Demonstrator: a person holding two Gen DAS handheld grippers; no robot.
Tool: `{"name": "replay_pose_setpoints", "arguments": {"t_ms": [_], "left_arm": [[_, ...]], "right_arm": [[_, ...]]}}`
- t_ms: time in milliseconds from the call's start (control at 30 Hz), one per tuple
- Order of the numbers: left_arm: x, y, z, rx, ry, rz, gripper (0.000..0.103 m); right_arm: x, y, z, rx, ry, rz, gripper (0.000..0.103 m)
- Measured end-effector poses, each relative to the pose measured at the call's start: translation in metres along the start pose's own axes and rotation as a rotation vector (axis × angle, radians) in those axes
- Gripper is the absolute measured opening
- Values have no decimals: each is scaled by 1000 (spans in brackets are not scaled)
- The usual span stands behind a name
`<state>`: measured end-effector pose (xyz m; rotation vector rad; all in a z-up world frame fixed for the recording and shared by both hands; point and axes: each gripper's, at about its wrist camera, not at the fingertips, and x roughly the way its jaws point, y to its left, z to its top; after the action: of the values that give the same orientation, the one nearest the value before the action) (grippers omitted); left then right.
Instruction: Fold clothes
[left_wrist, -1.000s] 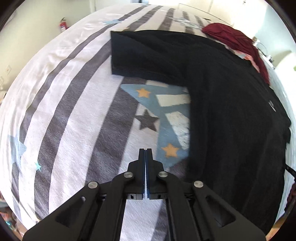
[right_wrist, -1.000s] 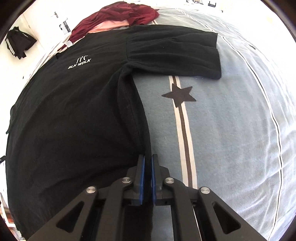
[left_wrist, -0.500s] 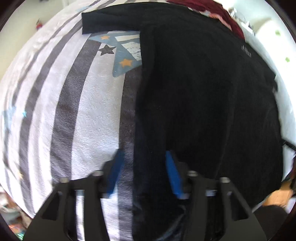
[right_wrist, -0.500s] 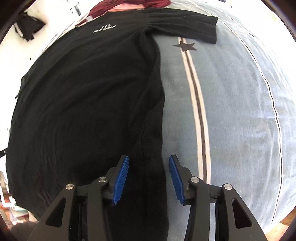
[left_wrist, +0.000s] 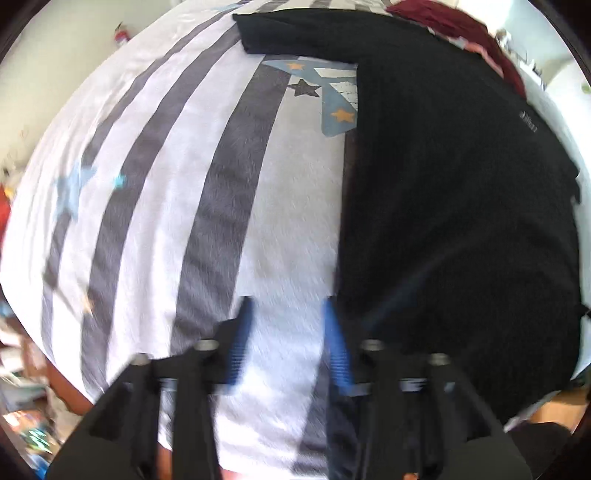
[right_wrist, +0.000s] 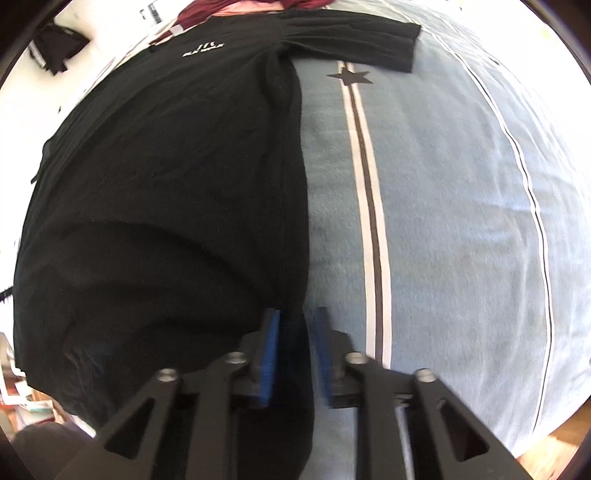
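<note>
Your left tongs (left_wrist: 288, 314) have just been opening and stand released over the striped bedspread (left_wrist: 155, 177), with only the bedspread between their jaws and the black T-shirt (left_wrist: 454, 206) edge just beside the right jaw. Your right tongs (right_wrist: 295, 325) have just been closing a little, yet stay parted, straddling the shirt's side edge without pinching it. The shirt lies flat across the bed, sleeves spread, with a maroon garment (left_wrist: 458, 22) beyond its collar.
</note>
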<state>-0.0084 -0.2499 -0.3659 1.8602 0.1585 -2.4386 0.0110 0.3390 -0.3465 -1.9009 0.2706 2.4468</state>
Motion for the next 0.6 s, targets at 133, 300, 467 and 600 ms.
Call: {"name": "replay_pose_setpoints", "arguments": {"t_ms": [133, 300, 467, 600], "left_arm": [[-9, -13, -30, 32, 31, -44, 49], [-2, -24, -44, 7, 54, -97, 49], [16, -39, -54, 96, 67, -76, 15], [18, -37, -54, 130, 45, -21, 1]], "right_arm": [[-11, -3, -25, -1, 31, 34, 40], [-17, -3, -54, -3, 66, 59, 40], [-11, -8, -68, -47, 78, 42, 40], [-13, -30, -74, -49, 81, 45, 9]]}}
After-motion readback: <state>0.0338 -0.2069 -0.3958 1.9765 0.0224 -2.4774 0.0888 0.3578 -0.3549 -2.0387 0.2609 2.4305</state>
